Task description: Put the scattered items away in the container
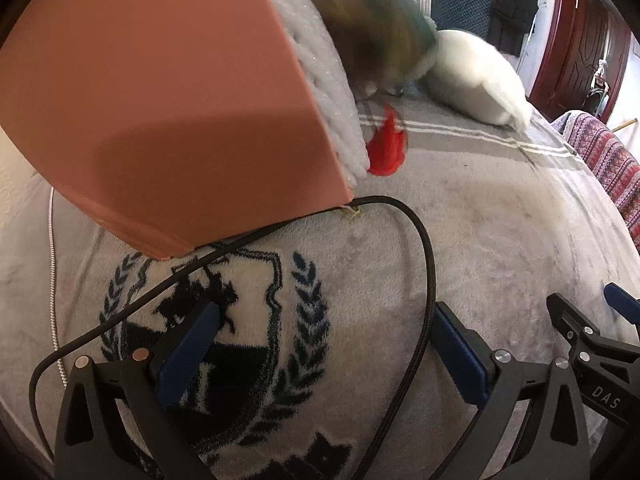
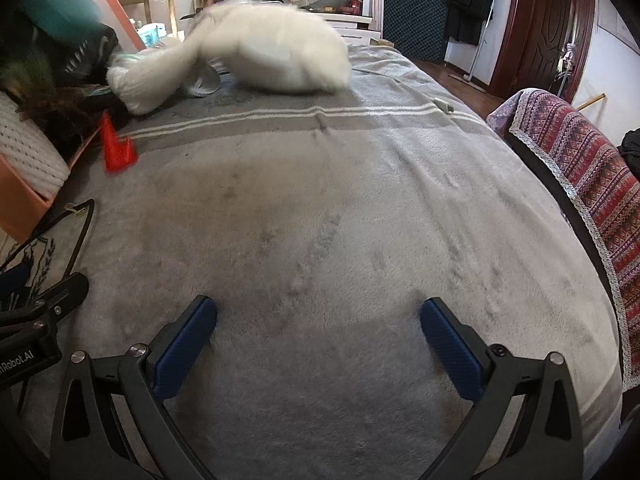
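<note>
Both hand-held grippers, left [image 1: 326, 312] and right [image 2: 318, 308], hang with blue pads spread apart, empty, over a plush grey blanket [image 2: 320, 220]. Ahead-left, a salmon box [image 1: 160, 112] holds coiled white rope [image 1: 320, 76]; a red cone [image 2: 117, 152] stands just beside it.

Bare blanket [image 2: 340, 220] ahead; pink box [image 1: 160, 100] and black cable [image 1: 424, 264] left.

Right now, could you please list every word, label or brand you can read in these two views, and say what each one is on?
"DAS": white letters on the black body of the right gripper, seen from the left wrist camera.
"nRobot.AI": white letters on the left gripper, cut off by the picture's edge, seen from the right wrist camera.
The crest on the blanket: no lettering is readable.
</note>
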